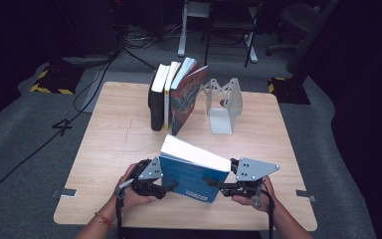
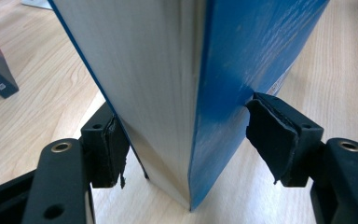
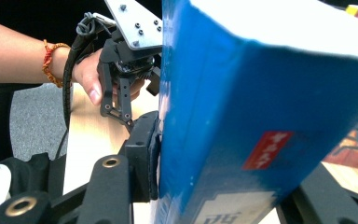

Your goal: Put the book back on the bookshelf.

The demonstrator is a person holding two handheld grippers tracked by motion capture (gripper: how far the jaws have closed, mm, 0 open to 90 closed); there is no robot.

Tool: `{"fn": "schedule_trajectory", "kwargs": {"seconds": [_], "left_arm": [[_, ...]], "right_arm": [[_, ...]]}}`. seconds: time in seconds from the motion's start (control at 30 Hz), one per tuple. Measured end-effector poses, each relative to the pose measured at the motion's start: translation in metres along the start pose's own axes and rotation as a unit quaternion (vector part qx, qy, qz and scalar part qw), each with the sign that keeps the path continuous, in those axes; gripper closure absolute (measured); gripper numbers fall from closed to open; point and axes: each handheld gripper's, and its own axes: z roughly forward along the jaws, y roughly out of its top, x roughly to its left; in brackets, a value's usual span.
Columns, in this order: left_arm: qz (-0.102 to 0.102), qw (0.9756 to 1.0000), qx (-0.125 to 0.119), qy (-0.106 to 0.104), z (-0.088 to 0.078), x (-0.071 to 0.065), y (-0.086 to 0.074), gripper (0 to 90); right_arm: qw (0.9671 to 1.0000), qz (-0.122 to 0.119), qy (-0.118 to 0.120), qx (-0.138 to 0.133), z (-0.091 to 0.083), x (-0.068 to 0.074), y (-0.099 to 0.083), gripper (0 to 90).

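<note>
Our left hand-held gripper (image 2: 184, 140) straddles the blue book (image 1: 195, 174), pads barely brushing it, grip released. Our right hand-held gripper (image 1: 214, 183) clamps the book's opposite end. The book tilts above the desk (image 1: 114, 139), nearer us than the upright books (image 1: 174, 97).

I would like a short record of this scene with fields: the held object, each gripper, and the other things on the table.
held object: blue book, upright near the front edge of the table
left gripper: jaws around the book's corner, one pad apart from the cover
right gripper: pad pressed on the cover
behind: three standing books; white bookend beside them, apart
</note>
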Motion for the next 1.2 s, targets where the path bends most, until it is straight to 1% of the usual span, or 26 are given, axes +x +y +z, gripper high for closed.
{"fn": "schedule_trajectory", "kwargs": {"seconds": [0.07, 0.13, 0.17, 0.2, 0.23, 0.27, 0.3, 0.47, 0.5, 0.53, 0.63, 0.8, 0.9, 0.97, 1.13, 1.2], "left_arm": [[0.001, 1.0000, 0.000, -0.005, 0.003, 0.002, 0.002, 31.7], [0.002, 0.9999, 0.000, -0.011, 0.006, 0.004, 0.005, 31.5], [0.000, 0.9999, -0.001, -0.013, 0.008, 0.005, 0.005, 31.4], [0.005, 0.9999, 0.000, -0.015, 0.009, 0.006, 0.007, 31.4], [0.003, 0.9998, 0.000, -0.019, 0.012, 0.007, 0.008, 31.3], [0.007, 0.9998, 0.000, -0.019, 0.013, 0.007, 0.010, 31.3], [0.005, 0.9997, -0.001, -0.023, 0.016, 0.007, 0.011, 31.2], [0.009, 0.9995, -0.001, -0.030, 0.024, 0.009, 0.018, 30.0], [0.009, 0.9995, -0.002, -0.032, 0.026, 0.009, 0.018, 29.7], [0.011, 0.9994, -0.002, -0.033, 0.026, 0.010, 0.019, 29.6], [0.009, 0.9994, -0.004, -0.033, 0.028, 0.009, 0.019, 29.1], [0.009, 0.9994, -0.004, -0.032, 0.027, 0.009, 0.019, 28.8], [0.009, 0.9994, -0.005, -0.031, 0.028, 0.009, 0.018, 28.5], [0.008, 0.9995, -0.006, -0.031, 0.028, 0.008, 0.018, 28.1], [0.004, 0.9995, -0.009, -0.030, 0.027, 0.006, 0.017, 27.3], [0.006, 0.9995, -0.009, -0.028, 0.027, 0.006, 0.016, 27.1]], "right_arm": [[1.0000, 0.004, 0.000, 0.005, -0.002, 0.000, 0.001, 55.5], [0.9999, 0.005, -0.006, 0.012, -0.004, 0.000, 0.003, 55.6], [0.9999, 0.003, -0.009, 0.014, -0.005, 0.000, 0.004, 55.6], [0.9998, 0.003, -0.010, 0.016, -0.006, 0.000, 0.004, 55.6], [0.9998, 0.003, -0.013, 0.017, -0.008, -0.001, 0.005, 55.5], [0.9997, 0.002, -0.015, 0.021, -0.009, -0.001, 0.007, 55.4], [0.9996, 0.001, -0.017, 0.022, -0.010, -0.001, 0.007, 55.4], [0.9989, 0.014, -0.022, 0.040, -0.016, -0.004, 0.013, 53.7], [0.9986, 0.020, -0.018, 0.046, -0.017, -0.005, 0.015, 51.7], [0.9984, 0.021, -0.017, 0.051, -0.017, -0.005, 0.016, 51.5], [0.9969, 0.022, -0.011, 0.075, -0.019, -0.007, 0.023, 49.4], [0.9944, 0.030, -0.003, 0.101, -0.018, -0.010, 0.032, 50.4], [0.9933, 0.037, 0.002, 0.110, -0.017, -0.012, 0.035, 51.8], [0.9926, 0.040, 0.000, 0.115, -0.016, -0.014, 0.037, 53.9], [0.9910, 0.047, 0.000, 0.125, -0.011, -0.014, 0.041, 55.1], [0.9906, 0.053, 0.001, 0.126, -0.009, -0.015, 0.041, 55.1]]}}
